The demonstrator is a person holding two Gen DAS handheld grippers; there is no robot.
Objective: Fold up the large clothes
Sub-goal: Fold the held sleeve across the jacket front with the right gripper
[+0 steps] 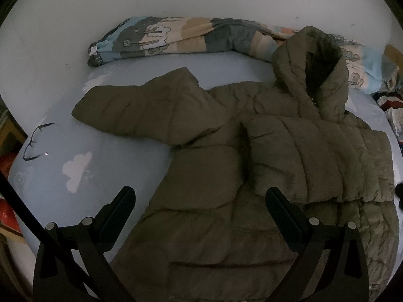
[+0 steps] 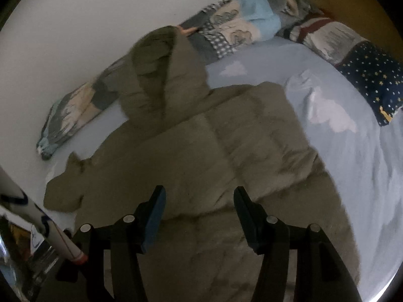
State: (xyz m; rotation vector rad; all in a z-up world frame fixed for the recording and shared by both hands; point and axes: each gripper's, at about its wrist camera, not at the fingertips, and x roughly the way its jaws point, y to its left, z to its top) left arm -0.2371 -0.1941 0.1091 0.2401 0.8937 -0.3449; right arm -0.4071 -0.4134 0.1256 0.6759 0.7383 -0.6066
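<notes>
Olive puffer jacket (image 1: 226,176) lies flat on the blue bedsheet (image 1: 75,176), one sleeve folded in. My left gripper (image 1: 200,198) and right gripper (image 2: 200,196) hover agape, empty. Risk: slick padding springs back, unfolding.

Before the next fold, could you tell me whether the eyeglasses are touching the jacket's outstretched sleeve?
Apart. The left wrist view shows bare sheet between the eyeglasses and the sleeve.

We see an olive-green quilted puffer jacket (image 1: 214,176) lying flat on the pale blue bedsheet (image 1: 75,176). Its hood (image 1: 314,75) stands propped up toward the wall. One sleeve (image 1: 141,110) stretches out sideways over the sheet, while the other sleeve (image 1: 314,156) lies folded across the jacket's front.
</notes>
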